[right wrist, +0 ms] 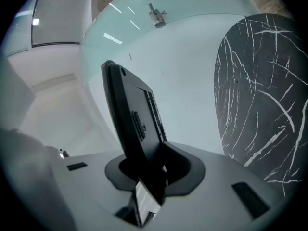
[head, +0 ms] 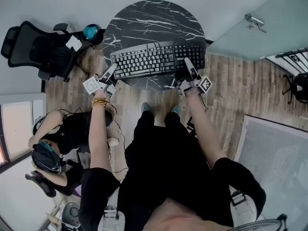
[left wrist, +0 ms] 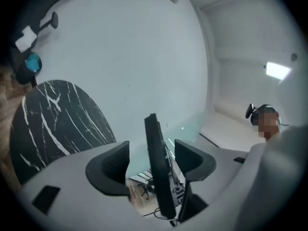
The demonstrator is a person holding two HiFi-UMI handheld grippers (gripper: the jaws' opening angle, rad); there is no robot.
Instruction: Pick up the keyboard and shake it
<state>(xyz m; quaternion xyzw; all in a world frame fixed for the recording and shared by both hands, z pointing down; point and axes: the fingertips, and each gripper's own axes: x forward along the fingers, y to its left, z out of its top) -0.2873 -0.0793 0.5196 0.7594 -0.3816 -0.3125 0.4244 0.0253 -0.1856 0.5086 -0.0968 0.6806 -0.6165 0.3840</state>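
A black keyboard (head: 156, 58) hangs over the round black marble table (head: 154, 18), keys facing up. My right gripper (head: 188, 70) is shut on its right front edge; in the right gripper view the keyboard (right wrist: 132, 124) stands wedged between the jaws of the right gripper (right wrist: 154, 170). My left gripper (head: 111, 72) is at the keyboard's left end. In the left gripper view the keyboard's thin edge (left wrist: 158, 167) passes between the wide-open jaws of the left gripper (left wrist: 151, 165), with a gap on each side.
A black office chair (head: 36, 44) and a teal object (head: 90, 32) stand left of the table. A person (head: 62, 134) sits at the lower left. A glass wall (head: 260, 28) runs at the right, with a pale panel (head: 276, 153) on the wooden floor.
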